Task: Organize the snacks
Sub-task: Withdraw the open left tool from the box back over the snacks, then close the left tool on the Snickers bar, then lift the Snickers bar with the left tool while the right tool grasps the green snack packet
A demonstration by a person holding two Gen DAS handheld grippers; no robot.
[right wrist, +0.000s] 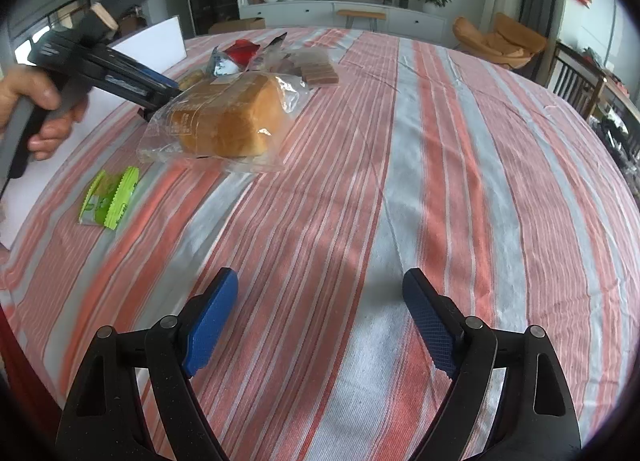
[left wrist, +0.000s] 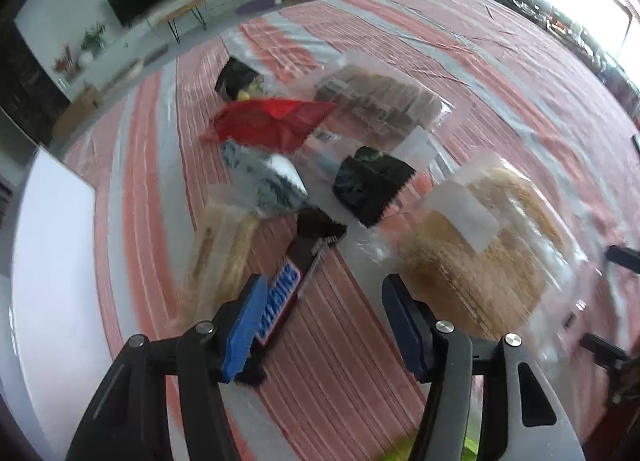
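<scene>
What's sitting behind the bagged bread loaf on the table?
Behind the bread loaf sit a silver packet, a red packet and a clear pack of brown wafers. The loaf covers whatever lies directly behind it in the right wrist view.

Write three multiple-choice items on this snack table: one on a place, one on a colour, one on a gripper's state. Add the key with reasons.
1. Where does the green packet lie?
A. on top of the bread
B. alone on the tablecloth, nearer the camera than the bread
C. between the right fingers

2. What colour is the wrapper in the pile's middle?
A. red
B. yellow
C. white

3. How is the right gripper?
A. shut on the bread
B. shut, empty
C. open, empty

Key: B, bare cloth surrounds it, apart from the bagged loaf; A, plainly red; C, fingers spread with only cloth between.
</scene>
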